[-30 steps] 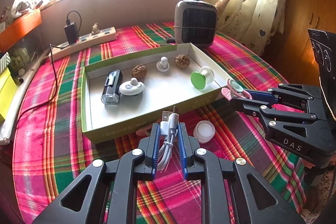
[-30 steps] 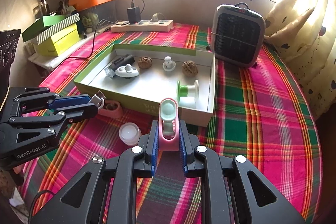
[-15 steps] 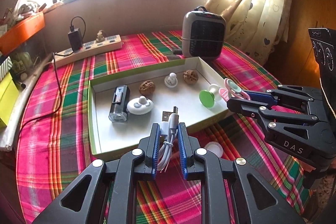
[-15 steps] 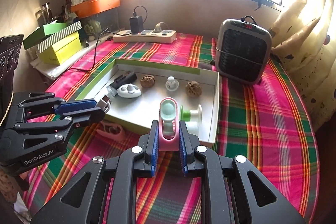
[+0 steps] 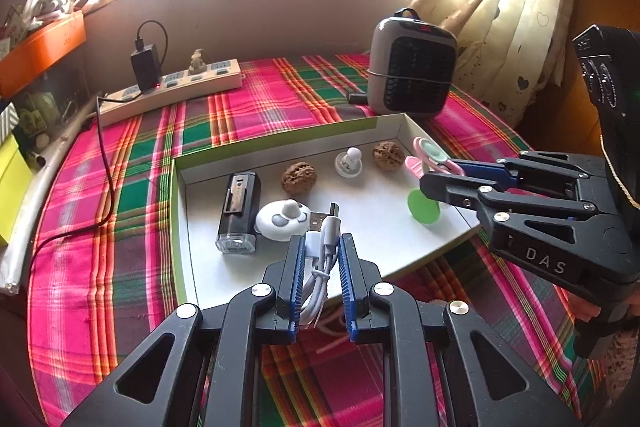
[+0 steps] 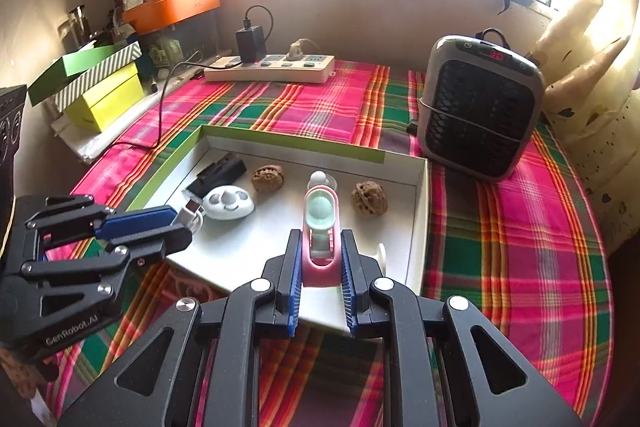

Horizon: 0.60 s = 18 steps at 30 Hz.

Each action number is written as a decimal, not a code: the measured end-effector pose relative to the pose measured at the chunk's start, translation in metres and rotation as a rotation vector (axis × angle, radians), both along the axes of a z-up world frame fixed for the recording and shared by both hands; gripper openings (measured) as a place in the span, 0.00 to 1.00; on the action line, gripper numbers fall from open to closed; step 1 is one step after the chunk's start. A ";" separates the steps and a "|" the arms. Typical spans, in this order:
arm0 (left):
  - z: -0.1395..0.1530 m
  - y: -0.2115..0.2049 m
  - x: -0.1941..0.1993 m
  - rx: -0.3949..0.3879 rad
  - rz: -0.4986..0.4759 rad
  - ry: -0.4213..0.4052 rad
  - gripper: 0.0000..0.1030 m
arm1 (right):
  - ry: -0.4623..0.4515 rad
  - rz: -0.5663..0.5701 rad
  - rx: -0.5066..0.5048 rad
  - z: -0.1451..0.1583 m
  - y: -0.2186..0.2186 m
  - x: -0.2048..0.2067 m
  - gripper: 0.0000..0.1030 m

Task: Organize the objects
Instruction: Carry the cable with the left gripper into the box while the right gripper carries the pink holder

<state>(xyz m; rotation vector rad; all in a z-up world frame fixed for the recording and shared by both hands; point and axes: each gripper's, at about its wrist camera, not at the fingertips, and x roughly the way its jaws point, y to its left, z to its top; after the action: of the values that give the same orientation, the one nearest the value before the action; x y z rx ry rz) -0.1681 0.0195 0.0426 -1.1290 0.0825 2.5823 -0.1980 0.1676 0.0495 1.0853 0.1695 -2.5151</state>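
My left gripper (image 5: 319,255) is shut on a coiled white USB cable (image 5: 322,239), held over the near edge of the shallow white box (image 5: 280,143) with green sides. Over the box's right part, my right gripper (image 6: 319,247) is shut on a pink holder with a mint-green disc (image 6: 320,223). Inside the box lie a black flashlight (image 5: 239,211), a white round figure (image 5: 280,219), two walnuts (image 5: 299,178) (image 5: 388,155), a small white knob (image 5: 349,163) and a green-capped spool (image 5: 423,207). Each gripper also shows in the other's view: right gripper (image 5: 430,173), left gripper (image 6: 180,223).
A grey fan heater (image 6: 480,107) stands behind the box at the right. A power strip (image 6: 272,69) with a black charger lies at the back. Stacked green and yellow boxes (image 6: 100,91) sit at far left. A pink item (image 6: 184,287) lies on the plaid cloth (image 6: 500,227) before the box.
Both grippers have moved forward with their loads, from in front of the box to over it. The white round lid on the cloth has dropped out of view.
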 end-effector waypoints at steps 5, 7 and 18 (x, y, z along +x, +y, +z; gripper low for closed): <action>-0.007 0.002 -0.011 -0.008 0.002 -0.018 0.15 | -0.028 0.005 0.008 -0.009 -0.005 -0.015 0.18; -0.010 0.003 -0.014 -0.012 0.003 -0.022 0.15 | -0.040 0.001 0.010 -0.013 -0.006 -0.019 0.18; -0.023 0.005 -0.026 -0.030 -0.003 -0.045 0.15 | -0.070 0.013 0.029 -0.026 -0.013 -0.036 0.18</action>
<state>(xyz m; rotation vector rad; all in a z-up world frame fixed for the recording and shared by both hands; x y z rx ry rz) -0.1937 0.0241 0.0200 -1.1957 0.1135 2.5596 -0.2342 0.1544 0.0239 1.1778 0.1936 -2.4664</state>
